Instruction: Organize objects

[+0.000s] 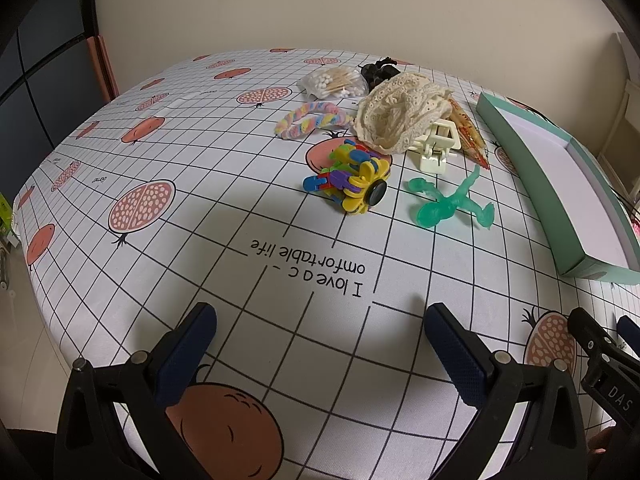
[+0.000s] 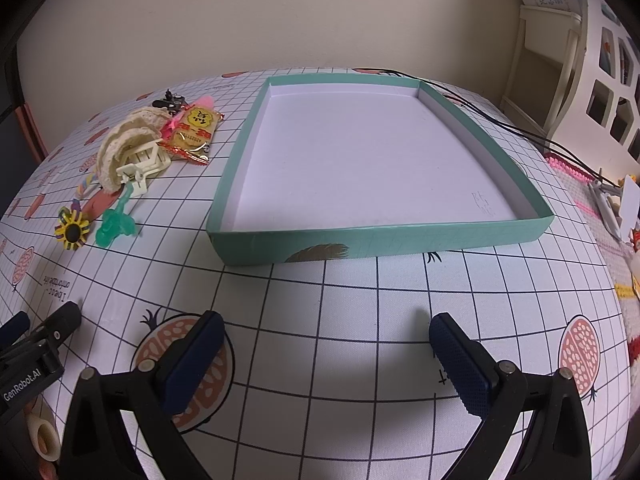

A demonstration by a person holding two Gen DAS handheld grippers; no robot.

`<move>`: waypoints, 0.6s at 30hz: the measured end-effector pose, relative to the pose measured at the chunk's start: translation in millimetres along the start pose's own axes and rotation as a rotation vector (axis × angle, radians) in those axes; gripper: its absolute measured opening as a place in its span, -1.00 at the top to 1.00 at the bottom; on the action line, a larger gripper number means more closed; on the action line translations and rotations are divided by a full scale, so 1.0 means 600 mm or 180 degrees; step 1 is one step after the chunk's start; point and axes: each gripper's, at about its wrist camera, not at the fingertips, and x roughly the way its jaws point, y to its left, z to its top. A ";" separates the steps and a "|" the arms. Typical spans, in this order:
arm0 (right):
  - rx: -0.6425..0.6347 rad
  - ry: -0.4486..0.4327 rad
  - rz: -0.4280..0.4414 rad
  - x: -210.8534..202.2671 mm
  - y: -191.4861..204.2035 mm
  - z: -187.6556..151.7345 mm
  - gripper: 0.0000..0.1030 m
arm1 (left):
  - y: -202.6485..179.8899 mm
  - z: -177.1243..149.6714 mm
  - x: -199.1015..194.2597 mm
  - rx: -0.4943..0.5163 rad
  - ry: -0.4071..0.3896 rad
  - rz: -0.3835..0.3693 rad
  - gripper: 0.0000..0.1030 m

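Clutter — block toy [image 1: 352,184], green figure [image 1: 448,204], hair clip [image 1: 436,144], lace [image 1: 400,116], cotton swabs [image 1: 332,80] — heaped left of green tray [image 2: 400,236], bare inside, likely awaiting sorting. Left tongs [image 1: 320,344] and right tongs [image 2: 326,344] spread wide, empty, low over tablecloth [image 2: 340,300], short of both.

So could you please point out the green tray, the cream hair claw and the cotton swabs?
green tray [image 2: 256,250], right wrist view, near outer wall.
cream hair claw [image 1: 436,148], left wrist view, hinge.
cotton swabs [image 1: 334,80], left wrist view, bag's middle.

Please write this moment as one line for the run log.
phase: before first pick | left gripper: open, above cloth | right gripper: open, facing tray | tray: holds nothing | toys: beside tray
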 end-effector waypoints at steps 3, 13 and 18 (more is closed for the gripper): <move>-0.0001 0.0000 0.0000 0.000 0.000 0.000 -1.00 | 0.000 0.000 0.000 0.0002 0.0001 -0.0001 -1.00; -0.0002 0.0000 0.0000 0.000 0.000 0.000 -1.00 | 0.002 0.000 0.000 -0.0007 -0.0014 -0.0001 -1.00; -0.0002 0.0000 -0.0001 0.000 0.000 0.000 -1.00 | 0.003 -0.002 0.000 -0.0016 -0.0023 0.0003 -1.00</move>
